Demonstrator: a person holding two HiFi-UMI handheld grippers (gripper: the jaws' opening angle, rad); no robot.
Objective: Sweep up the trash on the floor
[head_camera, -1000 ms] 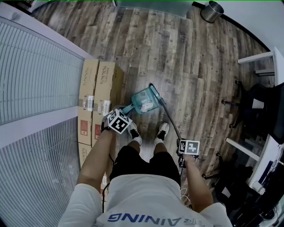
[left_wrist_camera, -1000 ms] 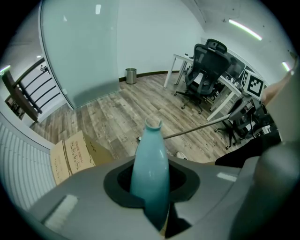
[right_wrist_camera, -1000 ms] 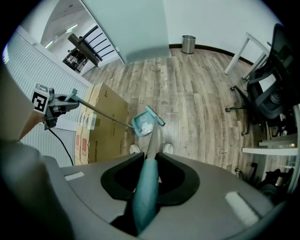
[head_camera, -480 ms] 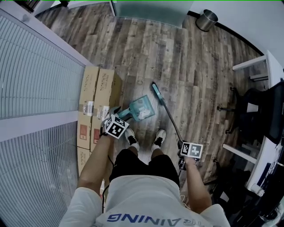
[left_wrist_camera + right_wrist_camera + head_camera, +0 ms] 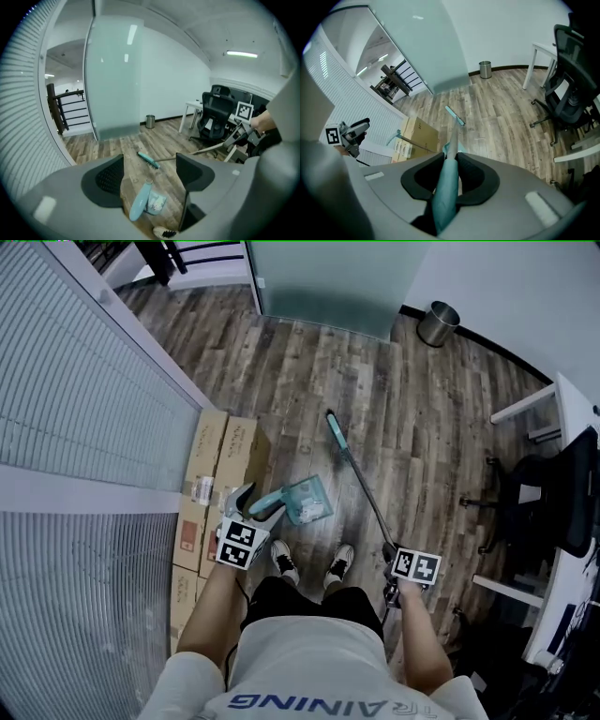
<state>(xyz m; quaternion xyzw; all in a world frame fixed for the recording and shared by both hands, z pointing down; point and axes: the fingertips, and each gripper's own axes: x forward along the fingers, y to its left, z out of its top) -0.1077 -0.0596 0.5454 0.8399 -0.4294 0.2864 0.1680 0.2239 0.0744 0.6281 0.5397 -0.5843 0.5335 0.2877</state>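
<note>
My left gripper [image 5: 251, 504] has just been opening and its jaws stand wide. The teal dustpan [image 5: 302, 501] lies on the wood floor [image 5: 412, 418] below them, its handle showing through the gap with neither pad on it. White scraps [image 5: 157, 202] sit in its tray. My right gripper [image 5: 389, 561] is clamped on the broom [image 5: 361, 488], whose brush head [image 5: 336, 430] rests on the floor beyond the dustpan. Cardboard boxes [image 5: 220, 465] crowd the dustpan's left, against the slatted wall. My shoes [image 5: 281, 559] stand just behind it. A metal bin [image 5: 438, 322] and an office chair [image 5: 553, 488] are well apart.
</note>
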